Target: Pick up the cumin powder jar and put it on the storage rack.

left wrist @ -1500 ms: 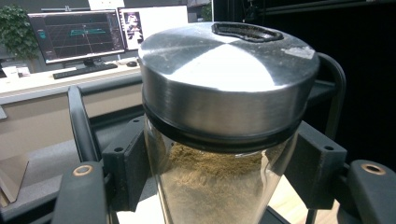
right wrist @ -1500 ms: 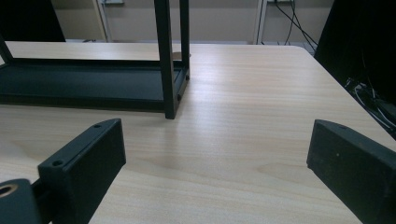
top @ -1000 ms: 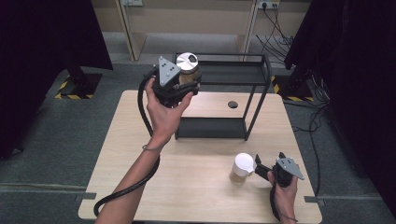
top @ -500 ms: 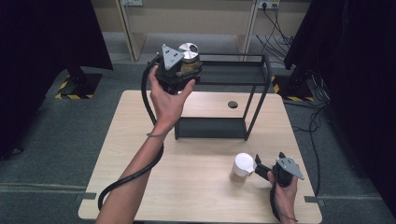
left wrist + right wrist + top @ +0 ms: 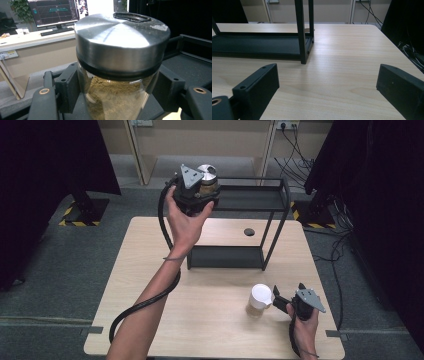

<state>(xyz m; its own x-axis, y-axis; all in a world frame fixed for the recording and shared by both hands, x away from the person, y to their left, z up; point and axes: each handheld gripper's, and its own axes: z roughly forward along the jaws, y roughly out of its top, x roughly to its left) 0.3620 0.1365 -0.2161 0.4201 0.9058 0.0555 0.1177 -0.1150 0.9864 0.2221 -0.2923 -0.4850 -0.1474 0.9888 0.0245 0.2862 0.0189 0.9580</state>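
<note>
The left hand-held gripper [image 5: 204,184] is raised at the top level of the black wire shelf [image 5: 272,227], its jaws clamped on the glass body of a spice jar [image 5: 117,75]. From the left gripper view the jar stands upright between the two black pads, filled most of the way with a tan powder and capped with a brushed metal lid [image 5: 120,35]. The jar is in the air at the near left corner of the shelf's top tier [image 5: 250,199], beside or just over its edge; I cannot tell whether its base has cleared the rim.

Down on the desk [image 5: 150,270], the right hand-held gripper [image 5: 278,301] rests near the front right corner, jaws spread wide with nothing between them. A second jar with a white lid [image 5: 260,298] stands just beside its tips, not held.

As I read it, the step in hand is carrying the metal-lidded jar onto the top tier. The next move calls for bringing the jar inward over the dark tray, keeping it upright, lowering until the base sits flat, and only then letting the jaws part. The rim of the tier is the thing to mind: a base caught on it would tip the jar
</note>
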